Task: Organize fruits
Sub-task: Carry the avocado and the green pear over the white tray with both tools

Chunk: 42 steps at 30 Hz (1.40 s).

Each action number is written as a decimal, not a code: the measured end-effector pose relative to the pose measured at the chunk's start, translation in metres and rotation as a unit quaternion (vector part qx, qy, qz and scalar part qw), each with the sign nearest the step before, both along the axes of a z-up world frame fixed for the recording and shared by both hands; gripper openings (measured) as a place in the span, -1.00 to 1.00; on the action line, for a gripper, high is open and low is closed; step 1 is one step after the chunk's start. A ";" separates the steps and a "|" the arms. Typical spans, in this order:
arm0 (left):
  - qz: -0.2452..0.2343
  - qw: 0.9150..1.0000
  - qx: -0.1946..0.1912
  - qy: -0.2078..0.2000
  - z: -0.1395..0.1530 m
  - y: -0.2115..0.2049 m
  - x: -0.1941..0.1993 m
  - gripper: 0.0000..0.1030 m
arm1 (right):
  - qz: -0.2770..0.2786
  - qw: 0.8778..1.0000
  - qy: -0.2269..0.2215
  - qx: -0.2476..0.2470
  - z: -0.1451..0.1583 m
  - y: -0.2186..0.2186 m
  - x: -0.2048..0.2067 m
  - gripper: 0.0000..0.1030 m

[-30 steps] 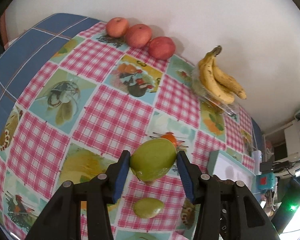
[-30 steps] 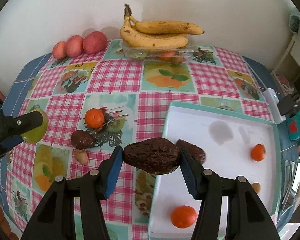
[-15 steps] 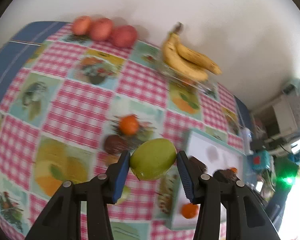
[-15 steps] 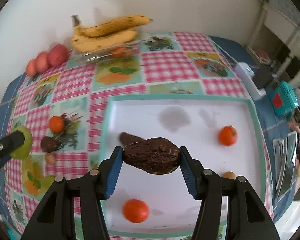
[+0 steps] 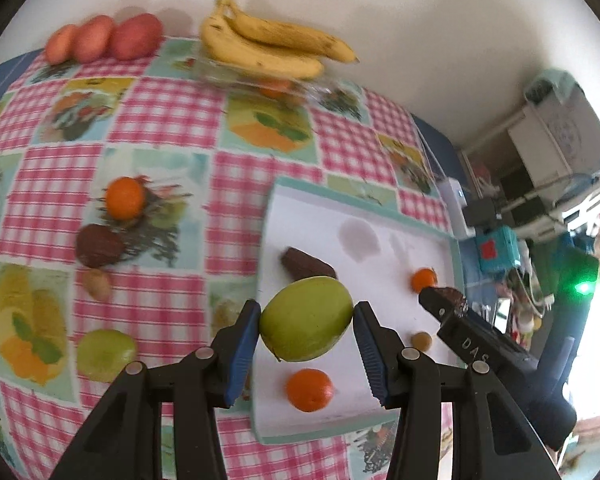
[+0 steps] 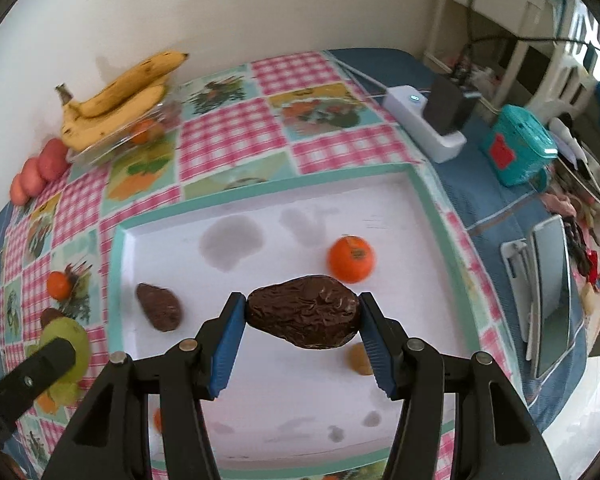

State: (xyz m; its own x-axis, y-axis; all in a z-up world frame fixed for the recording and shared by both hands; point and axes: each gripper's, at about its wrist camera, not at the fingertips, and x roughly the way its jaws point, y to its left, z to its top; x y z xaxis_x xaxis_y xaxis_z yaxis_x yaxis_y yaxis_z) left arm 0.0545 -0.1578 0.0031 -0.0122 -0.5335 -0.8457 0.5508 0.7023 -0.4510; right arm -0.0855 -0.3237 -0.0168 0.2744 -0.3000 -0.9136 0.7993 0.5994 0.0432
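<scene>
Checked tablecloth (image 5: 160, 120), pink squares and fruit prints, spread across whole table. White tray (image 6: 436, 216) with teal rim at right side of cloth, grey stains on its floor. Banana bunch (image 5: 272, 46) at far edge by wall, sitting atop clear plastic box (image 5: 236, 78) with something orange inside. Three red apples (image 5: 100, 38) in a row left of bananas, touching each other.

Left gripper (image 5: 306, 334) clamped on green mango (image 5: 306, 330), held in air over tray's near-left corner. Right gripper (image 6: 302, 320) clamped on dark wrinkled avocado (image 6: 304, 316), held in air above tray middle.

Second green fruit (image 5: 106, 354) on cloth, left of tray, well apart from it. Second dark avocado (image 6: 158, 306) lying in tray, left part. Third dark one (image 5: 98, 246) on cloth, just below loose orange (image 5: 125, 198). Two oranges in tray: one far right (image 6: 350, 258), one near front edge (image 5: 309, 390). Small brown fruit (image 6: 360, 358) in tray by right gripper's finger. Another small tan one (image 5: 96, 284) on cloth, near dark avocado.
</scene>
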 end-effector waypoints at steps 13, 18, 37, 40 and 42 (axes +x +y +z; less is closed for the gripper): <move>-0.035 0.999 0.038 0.008 -0.037 -0.028 -0.017 -0.02 | -0.016 1.000 0.010 0.018 -0.031 -0.021 -0.013 0.13; -0.044 0.998 0.045 0.008 -0.050 -0.035 -0.021 -0.02 | -0.017 0.999 0.013 0.027 -0.043 -0.025 -0.014 0.13; -0.052 0.997 0.052 0.002 -0.070 -0.050 -0.026 -0.01 | -0.003 0.999 0.034 0.021 -0.062 -0.026 -0.007 0.13; -0.055 0.997 0.054 0.004 -0.071 -0.051 -0.028 -0.01 | -0.003 0.999 0.033 0.019 -0.062 -0.025 -0.007 0.13; -0.056 0.997 0.055 0.000 -0.071 -0.053 -0.029 -0.01 | -0.002 0.999 0.032 0.018 -0.061 -0.026 -0.007 0.13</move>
State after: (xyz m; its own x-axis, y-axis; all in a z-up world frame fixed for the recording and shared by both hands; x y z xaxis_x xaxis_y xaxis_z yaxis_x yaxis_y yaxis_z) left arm 0.0258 -0.2103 -0.0678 -0.0663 -0.4325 -0.8992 0.6292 0.6813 -0.3740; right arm -0.0928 -0.3498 -0.0782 0.2131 -0.2669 -0.9399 0.8038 0.5948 0.0133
